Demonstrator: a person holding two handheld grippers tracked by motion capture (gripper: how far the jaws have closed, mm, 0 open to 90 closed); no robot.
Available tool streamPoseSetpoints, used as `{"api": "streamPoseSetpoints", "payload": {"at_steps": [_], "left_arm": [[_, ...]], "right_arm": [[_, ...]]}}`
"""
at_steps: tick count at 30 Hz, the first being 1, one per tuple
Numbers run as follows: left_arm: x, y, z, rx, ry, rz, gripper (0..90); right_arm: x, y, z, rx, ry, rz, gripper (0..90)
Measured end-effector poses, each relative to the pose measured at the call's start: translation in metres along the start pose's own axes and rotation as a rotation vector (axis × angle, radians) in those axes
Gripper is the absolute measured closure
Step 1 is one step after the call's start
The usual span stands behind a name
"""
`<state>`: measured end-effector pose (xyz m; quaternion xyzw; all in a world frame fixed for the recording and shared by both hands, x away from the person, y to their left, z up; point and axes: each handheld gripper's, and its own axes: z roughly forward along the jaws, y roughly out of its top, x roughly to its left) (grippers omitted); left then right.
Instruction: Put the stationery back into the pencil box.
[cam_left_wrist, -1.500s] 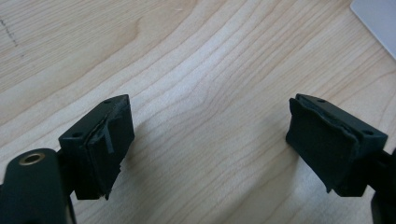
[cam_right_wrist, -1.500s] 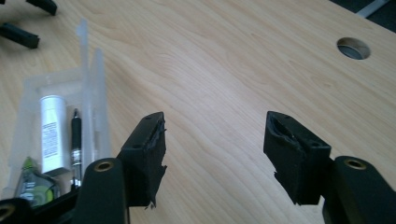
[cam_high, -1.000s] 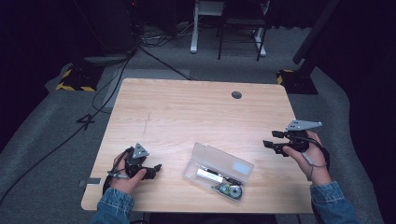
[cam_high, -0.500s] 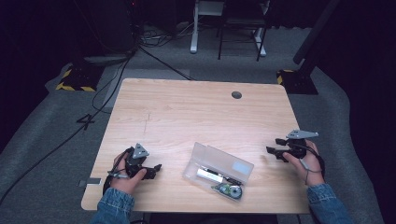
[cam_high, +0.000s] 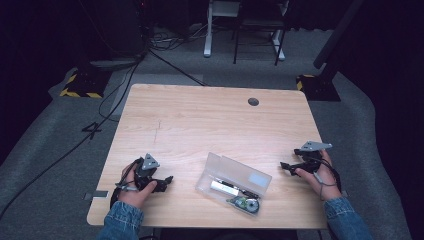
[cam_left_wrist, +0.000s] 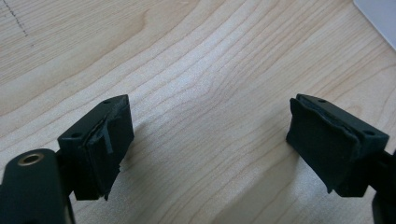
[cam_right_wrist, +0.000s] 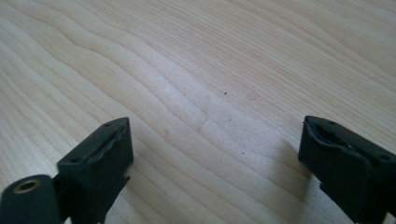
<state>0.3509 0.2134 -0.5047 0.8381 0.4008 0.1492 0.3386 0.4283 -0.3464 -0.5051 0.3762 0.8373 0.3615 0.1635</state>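
Both grippers rest wide open and empty on the table (cam_high: 200, 120) — left gripper (cam_high: 167, 180), right gripper (cam_high: 285, 166), jaws just opened — a careless reach could shove the clear case (cam_high: 234, 178) off the near edge.

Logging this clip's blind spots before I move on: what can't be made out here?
- Contents of the clear case: high view, too small to identify.
- Round thing beside the case: high view, too small and blurred.
- Case in left gripper view: just a corner, cut by the edge.
- Forearms: cut by the bottom edge in the high view.
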Motion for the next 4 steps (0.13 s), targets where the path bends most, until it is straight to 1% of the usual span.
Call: {"api": "streamPoseSetpoints", "payload": {"at_steps": [4], "left_arm": [[0.0001, 0.0, 0.0, 0.001, 0.0, 0.001, 14.5]], "right_arm": [[0.0002, 0.0003, 0.0005, 0.002, 0.005, -0.004, 8.4]]}}
